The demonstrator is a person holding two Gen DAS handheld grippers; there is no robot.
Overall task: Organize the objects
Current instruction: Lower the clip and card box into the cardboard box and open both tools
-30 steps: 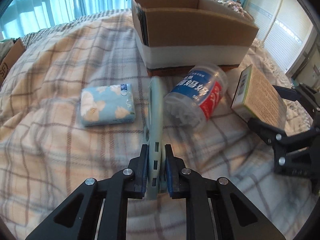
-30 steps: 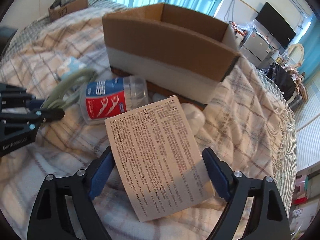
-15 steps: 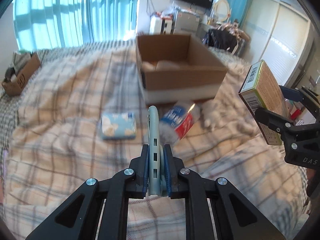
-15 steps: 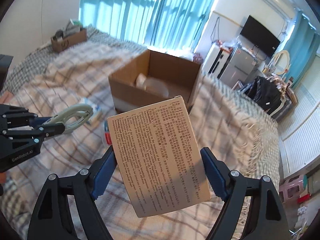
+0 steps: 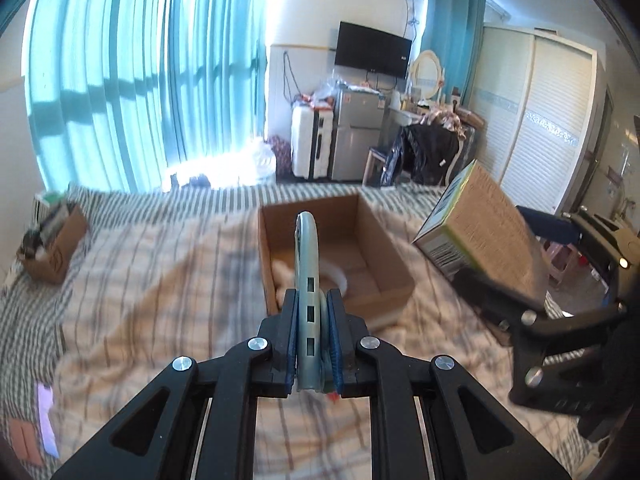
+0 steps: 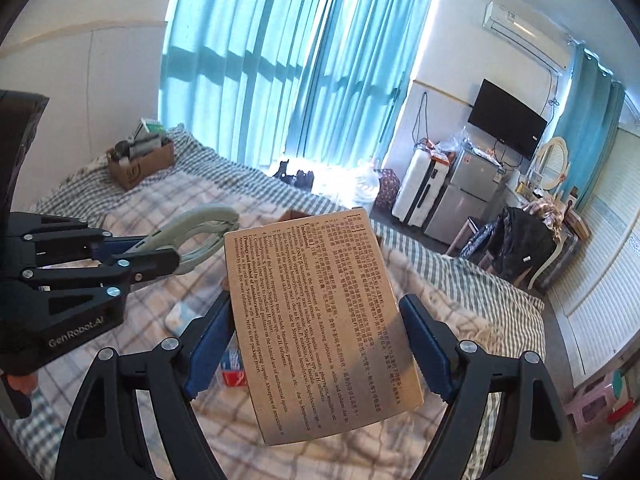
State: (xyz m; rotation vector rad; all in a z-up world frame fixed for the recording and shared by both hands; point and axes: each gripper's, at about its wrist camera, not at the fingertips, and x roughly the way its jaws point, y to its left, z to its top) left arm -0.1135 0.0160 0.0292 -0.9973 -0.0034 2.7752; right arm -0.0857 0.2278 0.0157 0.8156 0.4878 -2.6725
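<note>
My left gripper [image 5: 313, 340] is shut on a pale green clip [image 5: 307, 264], held edge-on in the air above the bed; the clip also shows in the right wrist view [image 6: 192, 240]. My right gripper [image 6: 320, 344] is shut on a tan medicine box [image 6: 324, 316] with printed text, also held high; the box shows in the left wrist view [image 5: 480, 224] at right. An open cardboard box [image 5: 384, 240] sits on the checked blanket beyond the clip, with white items inside. A blue-and-red bottle [image 6: 234, 368] and a tissue pack [image 6: 182, 316] lie below, mostly hidden.
A small cardboard box [image 5: 52, 248] of items stands on the bed's far left. Beyond the bed are teal curtains, a white suitcase [image 5: 310, 144], a small fridge [image 5: 356, 136], a TV and wardrobe doors. A pink stool [image 6: 596, 400] stands on the floor at right.
Both grippers have risen high above the bed with their objects still held. The cardboard box now appears farther below, and the bottle and tissue pack have dropped out of the left view.
</note>
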